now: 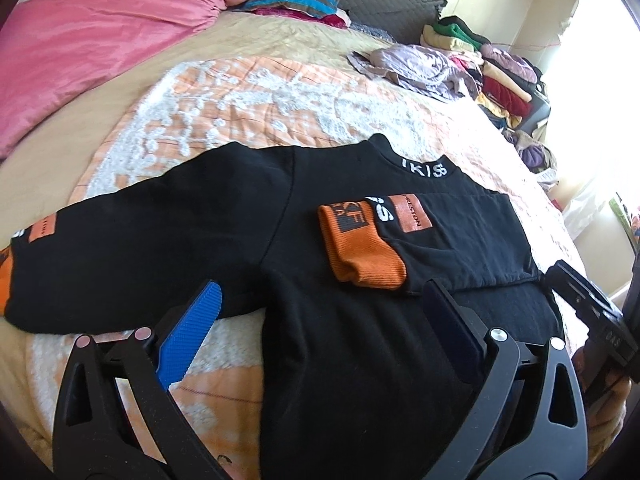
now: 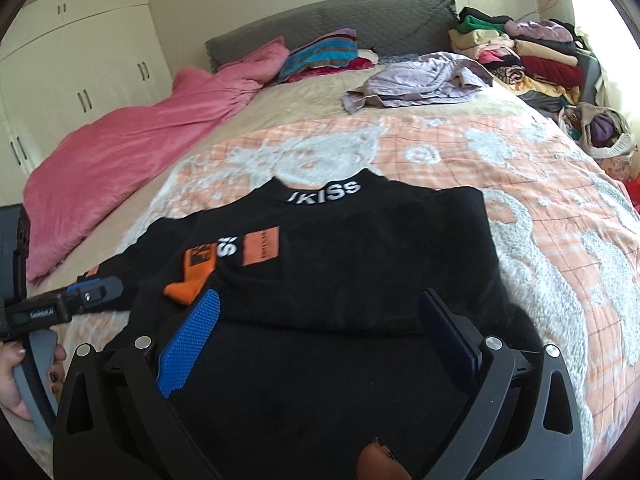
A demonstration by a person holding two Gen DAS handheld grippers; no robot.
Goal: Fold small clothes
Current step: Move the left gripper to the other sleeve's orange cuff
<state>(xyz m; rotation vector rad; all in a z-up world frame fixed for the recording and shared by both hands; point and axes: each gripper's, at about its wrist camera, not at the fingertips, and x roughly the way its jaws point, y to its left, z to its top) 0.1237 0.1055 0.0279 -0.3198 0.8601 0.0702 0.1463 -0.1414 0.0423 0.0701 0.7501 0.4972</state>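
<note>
Daylight floods both views from a window point(image 1: 600, 48) on the right, blown out to near white with haze bleeding over the clothes stacked beside it. The bedspread point(image 2: 520, 208) is bright and evenly lit, shadows soft. The black sweatshirt point(image 1: 240, 240) swallows detail and its folds hardly read. Fisheye bending curves the bed edges, and dark vignette fills the corners. The right wrist view is slightly smeared, with soft lettering on the collar; the left is crisper
</note>
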